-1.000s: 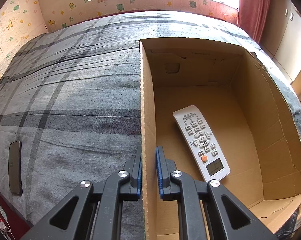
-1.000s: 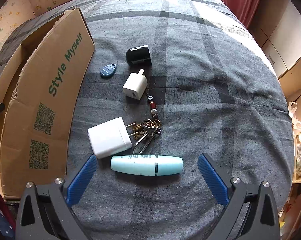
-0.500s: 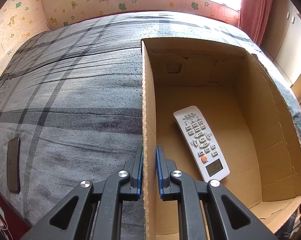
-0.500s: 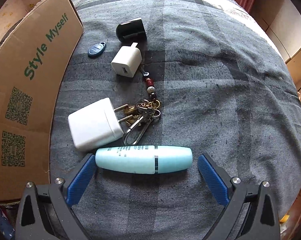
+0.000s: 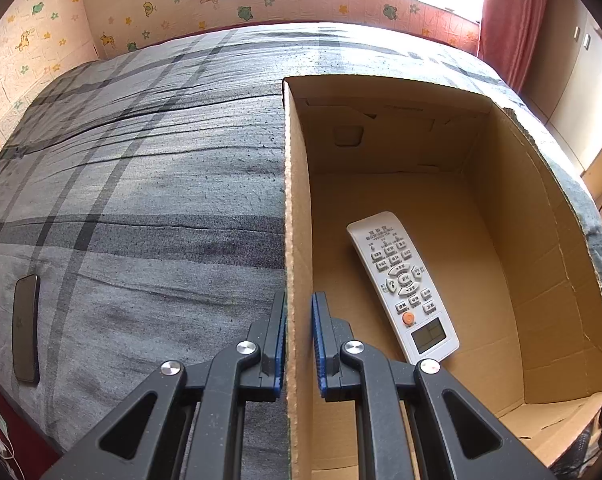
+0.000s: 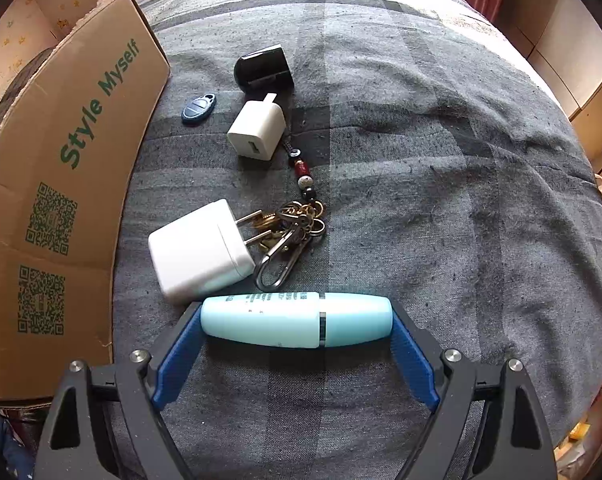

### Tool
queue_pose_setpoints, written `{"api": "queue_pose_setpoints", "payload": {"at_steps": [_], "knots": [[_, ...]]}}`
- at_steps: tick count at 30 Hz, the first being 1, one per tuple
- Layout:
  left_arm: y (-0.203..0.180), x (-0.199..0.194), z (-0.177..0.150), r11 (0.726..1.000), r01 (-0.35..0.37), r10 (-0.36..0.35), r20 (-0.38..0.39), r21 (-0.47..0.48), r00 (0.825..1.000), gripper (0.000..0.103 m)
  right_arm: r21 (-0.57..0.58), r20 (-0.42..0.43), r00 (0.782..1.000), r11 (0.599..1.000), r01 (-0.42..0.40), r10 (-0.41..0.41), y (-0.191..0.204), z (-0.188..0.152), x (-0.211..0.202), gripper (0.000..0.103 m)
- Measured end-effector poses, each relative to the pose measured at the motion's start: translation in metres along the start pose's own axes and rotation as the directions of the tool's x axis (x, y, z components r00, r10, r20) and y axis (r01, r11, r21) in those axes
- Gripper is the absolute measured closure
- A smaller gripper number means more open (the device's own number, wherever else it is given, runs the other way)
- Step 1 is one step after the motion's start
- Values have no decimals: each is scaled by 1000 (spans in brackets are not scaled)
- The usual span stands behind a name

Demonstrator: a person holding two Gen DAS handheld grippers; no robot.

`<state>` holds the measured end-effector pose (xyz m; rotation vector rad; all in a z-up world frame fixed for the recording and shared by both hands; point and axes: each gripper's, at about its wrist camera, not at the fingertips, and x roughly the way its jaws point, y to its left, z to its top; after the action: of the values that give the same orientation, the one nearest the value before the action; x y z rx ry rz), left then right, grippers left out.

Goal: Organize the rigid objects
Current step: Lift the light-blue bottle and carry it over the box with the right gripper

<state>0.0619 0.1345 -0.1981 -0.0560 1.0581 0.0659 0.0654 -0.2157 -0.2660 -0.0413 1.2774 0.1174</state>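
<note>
In the left wrist view my left gripper (image 5: 299, 300) is shut on the left wall of an open cardboard box (image 5: 297, 200). A white remote (image 5: 401, 284) lies on the box floor. In the right wrist view a light blue tube (image 6: 285, 320) lies crosswise on the grey plaid bedspread. My right gripper (image 6: 297, 316) straddles it lengthwise, its jaws closing, and the blue pads (image 6: 181, 344) touch both ends of the tube. Just beyond lie a large white charger (image 6: 197, 252), a bunch of keys (image 6: 297, 224), a small white charger (image 6: 257, 130), a blue key fob (image 6: 199, 109) and a black object (image 6: 263, 68).
The box's printed outer side (image 6: 73, 160) stands left of the loose items. A dark phone (image 5: 25, 328) lies near the bed's left edge. Wallpapered walls, a window and a red curtain (image 5: 509, 20) border the bed.
My right gripper came down closer to the light blue tube and its jaws narrowed from wide apart until the pads met the tube's ends. The left gripper kept its hold on the box wall.
</note>
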Motion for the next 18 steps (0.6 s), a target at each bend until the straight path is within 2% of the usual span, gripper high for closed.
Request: {"api": "queue_pose_setpoints", "payload": {"at_steps": [11,18], "knots": [[0,0,0,1000,-4,4,-1,5,1000,90,-18,50,999,1000,-10,11,-4,16,-33,13],[0,0,1,1000,-1,1,-1,1,1000,90,-42,86,996,999,-9,13,10,27,-56,13]]}}
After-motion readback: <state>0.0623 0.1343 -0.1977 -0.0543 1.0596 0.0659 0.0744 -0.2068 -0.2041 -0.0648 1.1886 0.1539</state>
